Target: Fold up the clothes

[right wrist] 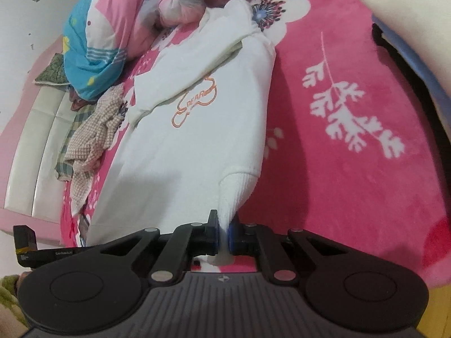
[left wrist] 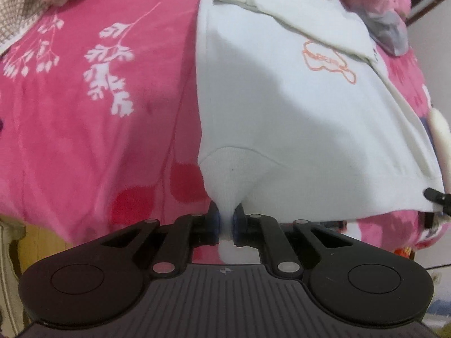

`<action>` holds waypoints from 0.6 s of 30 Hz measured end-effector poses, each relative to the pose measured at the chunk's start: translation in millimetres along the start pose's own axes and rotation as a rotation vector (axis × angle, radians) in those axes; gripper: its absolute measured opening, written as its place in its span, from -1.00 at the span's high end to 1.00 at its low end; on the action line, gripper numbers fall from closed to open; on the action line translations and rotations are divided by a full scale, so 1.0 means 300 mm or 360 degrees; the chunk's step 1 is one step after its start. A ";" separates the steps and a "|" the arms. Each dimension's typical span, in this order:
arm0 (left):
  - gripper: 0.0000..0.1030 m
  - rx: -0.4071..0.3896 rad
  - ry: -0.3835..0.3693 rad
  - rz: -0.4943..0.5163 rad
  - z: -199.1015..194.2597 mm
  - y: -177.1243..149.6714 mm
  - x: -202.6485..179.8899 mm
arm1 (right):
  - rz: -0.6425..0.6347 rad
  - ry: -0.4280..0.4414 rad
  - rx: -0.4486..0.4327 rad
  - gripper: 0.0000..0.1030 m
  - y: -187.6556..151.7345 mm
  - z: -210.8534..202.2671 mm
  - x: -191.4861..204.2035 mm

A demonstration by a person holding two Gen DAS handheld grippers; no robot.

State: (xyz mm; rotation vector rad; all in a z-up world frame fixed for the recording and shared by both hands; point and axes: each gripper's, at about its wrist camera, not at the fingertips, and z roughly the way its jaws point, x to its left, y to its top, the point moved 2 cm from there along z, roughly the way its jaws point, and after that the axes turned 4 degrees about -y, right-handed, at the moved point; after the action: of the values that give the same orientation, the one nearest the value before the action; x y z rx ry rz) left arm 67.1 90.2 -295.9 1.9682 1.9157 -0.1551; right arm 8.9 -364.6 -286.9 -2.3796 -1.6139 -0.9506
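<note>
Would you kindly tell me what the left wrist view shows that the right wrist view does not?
Only the left wrist view: the left claw shut on the white sweater's hem corner.
Only the right wrist view: the right claw shut on the other hem corner, and a blue quilt.
Both: the sweater, the pink blanket and a checked cloth.

A bed fills both views, covered by a plush pink blanket (left wrist: pixel 84 129) printed with white leaf sprigs and red circles. In the right wrist view, a padded white headboard (right wrist: pixel 36 152) with a pink frame stands at left against a white wall (right wrist: pixel 33 17). A bunched quilt (right wrist: pixel 93 45) in blue, pink and white lies by the headboard, a green patterned cushion (right wrist: pixel 53 73) beside it. Yellow wooden floor (left wrist: pixel 36 242) shows below the blanket's edge in the left wrist view. Lighting is soft and even.
</note>
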 end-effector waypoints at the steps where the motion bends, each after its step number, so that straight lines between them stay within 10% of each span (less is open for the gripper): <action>1: 0.87 0.0013 0.0002 0.0006 -0.006 -0.020 -0.008 | 0.0008 0.0003 0.0012 0.89 -0.019 -0.008 -0.006; 13: 0.87 0.0247 0.0032 -0.0077 -0.066 -0.279 0.005 | 0.0222 -0.0040 0.0214 0.89 -0.322 -0.131 -0.072; 18: 0.87 0.0135 -0.0099 -0.0150 -0.080 -0.224 0.012 | 0.0178 -0.0022 0.0173 0.88 -0.266 -0.134 -0.054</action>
State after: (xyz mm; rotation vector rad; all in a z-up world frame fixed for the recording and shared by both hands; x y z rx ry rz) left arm -3.1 101.3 -288.4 1.9032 1.9926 -0.3242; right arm -81.7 -360.5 -283.4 -2.3794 -1.4788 -0.8070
